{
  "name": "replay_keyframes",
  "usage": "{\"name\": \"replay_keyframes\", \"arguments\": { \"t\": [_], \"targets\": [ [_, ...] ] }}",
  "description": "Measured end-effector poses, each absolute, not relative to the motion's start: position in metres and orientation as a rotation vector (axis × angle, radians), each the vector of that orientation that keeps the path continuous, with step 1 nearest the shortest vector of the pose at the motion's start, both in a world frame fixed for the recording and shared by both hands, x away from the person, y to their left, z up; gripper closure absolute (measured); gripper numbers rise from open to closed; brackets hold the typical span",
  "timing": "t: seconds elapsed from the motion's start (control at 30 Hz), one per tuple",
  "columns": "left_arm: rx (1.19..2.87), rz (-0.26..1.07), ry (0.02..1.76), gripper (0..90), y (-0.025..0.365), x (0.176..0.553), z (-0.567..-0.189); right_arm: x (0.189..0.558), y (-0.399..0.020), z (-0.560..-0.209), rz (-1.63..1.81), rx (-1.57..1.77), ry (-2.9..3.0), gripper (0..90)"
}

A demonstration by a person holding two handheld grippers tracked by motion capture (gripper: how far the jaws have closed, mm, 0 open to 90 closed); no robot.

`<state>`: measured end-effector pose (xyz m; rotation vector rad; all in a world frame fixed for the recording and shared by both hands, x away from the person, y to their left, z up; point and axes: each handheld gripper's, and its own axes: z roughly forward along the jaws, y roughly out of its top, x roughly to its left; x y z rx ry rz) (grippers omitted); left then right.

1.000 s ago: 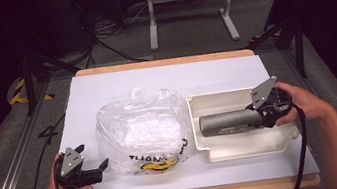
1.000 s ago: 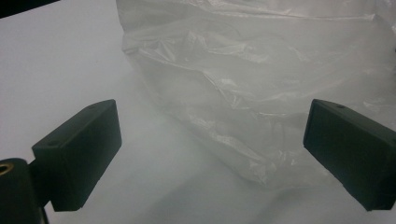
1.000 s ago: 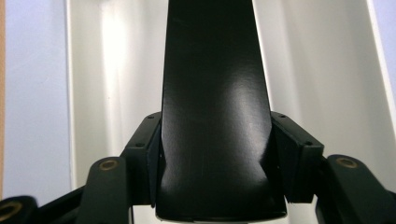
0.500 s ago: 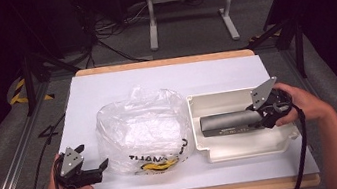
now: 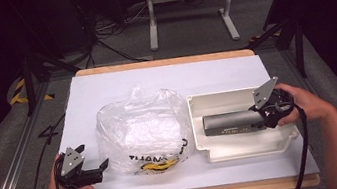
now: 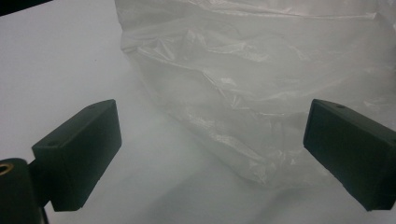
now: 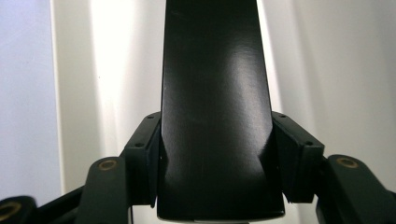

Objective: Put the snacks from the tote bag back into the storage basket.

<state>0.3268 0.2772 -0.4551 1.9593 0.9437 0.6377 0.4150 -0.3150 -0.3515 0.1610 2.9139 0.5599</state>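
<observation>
The left gripper (image 5: 97,167) stays parked beside the plastic bag (image 5: 142,131), jaws spread and empty. Nothing has shifted over the last second (only a slight nudge at right). In the white tray (image 5: 218,101), the right gripper (image 5: 260,120) keeps pinching the dark bar (image 5: 231,122); a lift looks next.

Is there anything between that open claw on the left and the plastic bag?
Nothing visible. The left gripper faces the plastic bag with open jaws, and bare white table cover lies between them.
</observation>
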Motion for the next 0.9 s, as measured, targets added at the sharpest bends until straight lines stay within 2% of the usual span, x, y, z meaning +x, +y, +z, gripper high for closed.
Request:
{"name": "replay_keyframes", "arguments": {
  "t": [0.9],
  "targets": [
    [1.96,0.626,0.951,5.1,0.276,0.328,-0.456,0.419,-0.311,-0.363,0.382,0.167,2.944,42.4]
  ]
}}
